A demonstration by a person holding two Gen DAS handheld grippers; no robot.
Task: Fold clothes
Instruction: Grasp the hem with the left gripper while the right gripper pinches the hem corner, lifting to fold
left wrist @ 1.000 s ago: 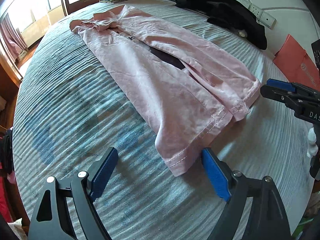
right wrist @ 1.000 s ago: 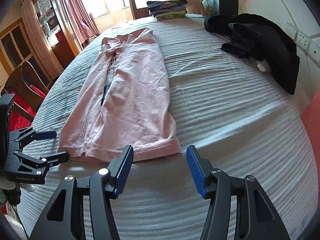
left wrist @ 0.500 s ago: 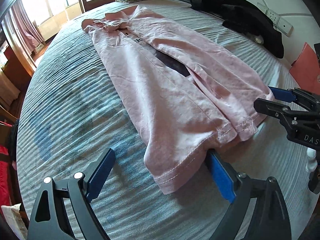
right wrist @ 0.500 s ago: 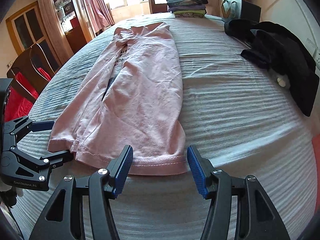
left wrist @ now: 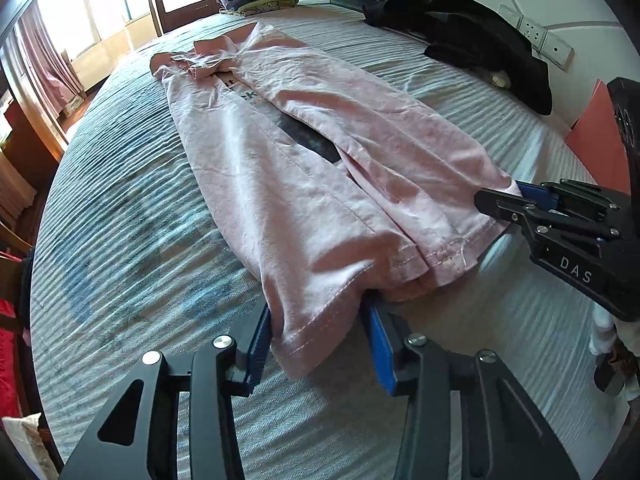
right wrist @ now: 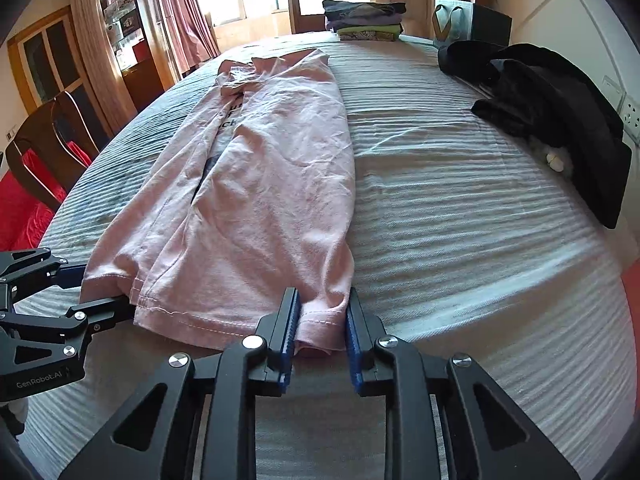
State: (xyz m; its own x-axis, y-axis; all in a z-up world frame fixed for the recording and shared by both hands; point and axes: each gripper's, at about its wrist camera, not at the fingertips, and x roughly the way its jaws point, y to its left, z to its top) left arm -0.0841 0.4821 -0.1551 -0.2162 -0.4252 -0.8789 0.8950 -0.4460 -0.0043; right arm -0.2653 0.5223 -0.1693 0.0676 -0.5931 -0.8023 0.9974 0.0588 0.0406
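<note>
A pink T-shirt lies lengthwise on the striped bed, both sides folded in over a dark print; it also shows in the right wrist view. My left gripper straddles the near left hem corner, jaws partly closed around the cloth. My right gripper straddles the near right hem corner, jaws narrowed around it. The right gripper also shows in the left wrist view, and the left gripper in the right wrist view.
A black garment lies at the right of the bed. A stack of folded clothes and a gift bag stand at the far end. A wooden chair with red cloth stands at the left.
Both grippers moved forward onto the hem corners and their jaws narrowed around the cloth. The hem is now bunched between the jaws.
</note>
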